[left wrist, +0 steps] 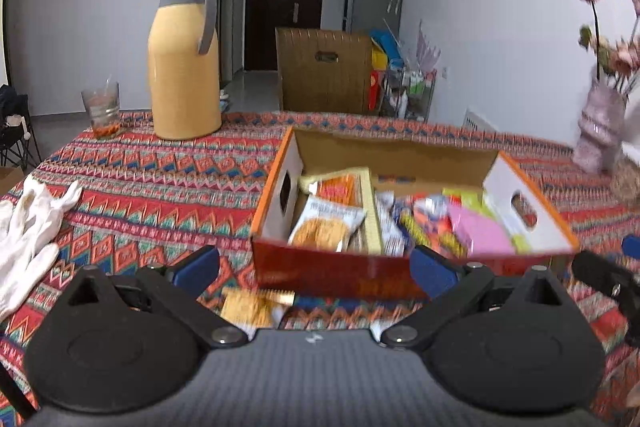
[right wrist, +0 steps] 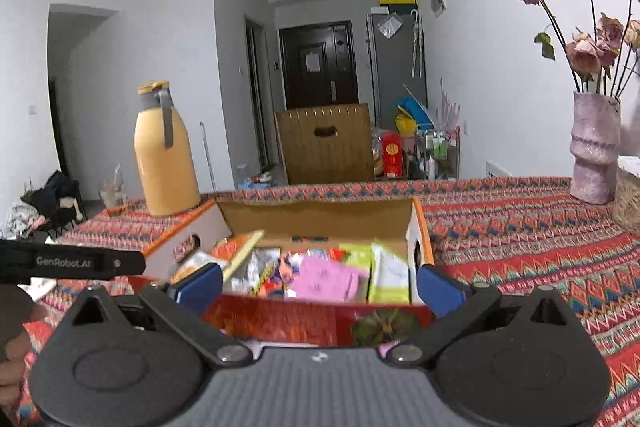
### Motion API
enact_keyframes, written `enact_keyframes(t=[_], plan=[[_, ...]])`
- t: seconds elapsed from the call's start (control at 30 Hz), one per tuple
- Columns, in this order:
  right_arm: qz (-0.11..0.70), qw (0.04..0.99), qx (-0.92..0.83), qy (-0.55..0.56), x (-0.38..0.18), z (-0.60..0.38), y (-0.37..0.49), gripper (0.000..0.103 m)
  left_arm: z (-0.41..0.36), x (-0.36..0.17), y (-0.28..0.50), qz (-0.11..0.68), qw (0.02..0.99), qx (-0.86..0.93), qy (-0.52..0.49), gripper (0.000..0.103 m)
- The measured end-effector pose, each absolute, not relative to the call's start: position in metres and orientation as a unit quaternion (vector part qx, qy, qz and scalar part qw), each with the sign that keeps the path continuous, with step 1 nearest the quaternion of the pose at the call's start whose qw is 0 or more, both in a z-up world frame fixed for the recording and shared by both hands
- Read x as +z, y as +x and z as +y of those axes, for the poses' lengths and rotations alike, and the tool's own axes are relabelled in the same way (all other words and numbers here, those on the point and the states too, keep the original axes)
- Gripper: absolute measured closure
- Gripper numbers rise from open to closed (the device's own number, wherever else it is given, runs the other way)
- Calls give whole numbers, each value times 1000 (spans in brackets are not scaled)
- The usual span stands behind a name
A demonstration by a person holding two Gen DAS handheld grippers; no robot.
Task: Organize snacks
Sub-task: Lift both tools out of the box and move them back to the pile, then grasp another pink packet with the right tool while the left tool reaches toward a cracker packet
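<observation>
Snack packets are seen piled in an open cardboard box on the patterned tablecloth, at 12 o'clock from both tools. One orange packet is left on the cloth just outside the box's near wall, at 6 o'clock from it. Left gripper and right gripper are each held spread wide with nothing between the blue pads. A yellow thermos jug is placed at 10 o'clock from the box.

The walls are plain white. A dark door stands at the end of a narrow hallway, with a grey fridge to its right. A wooden chair stands behind the table, which has a colourful patterned cloth.
</observation>
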State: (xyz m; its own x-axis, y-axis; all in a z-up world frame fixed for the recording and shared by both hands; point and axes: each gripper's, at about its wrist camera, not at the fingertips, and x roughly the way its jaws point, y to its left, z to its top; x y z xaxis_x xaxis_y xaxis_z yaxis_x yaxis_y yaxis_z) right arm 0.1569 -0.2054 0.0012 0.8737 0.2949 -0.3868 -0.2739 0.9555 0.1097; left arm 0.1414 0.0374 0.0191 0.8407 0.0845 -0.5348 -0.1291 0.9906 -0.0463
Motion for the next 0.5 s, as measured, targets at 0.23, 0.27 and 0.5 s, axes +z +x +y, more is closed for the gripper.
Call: enact_keyframes(t=[0.23, 0.27, 0.5], plan=[[266, 955, 130, -2, -32, -208, 152, 0, 36, -15, 126, 294, 954, 52, -28, 0], [273, 953, 127, -9, -36, -208, 152, 0, 35, -17, 125, 292, 955, 52, -27, 0], [296, 944, 124, -75, -51, -192, 166, 5, 37, -28, 129, 293, 954, 47, -32, 0]])
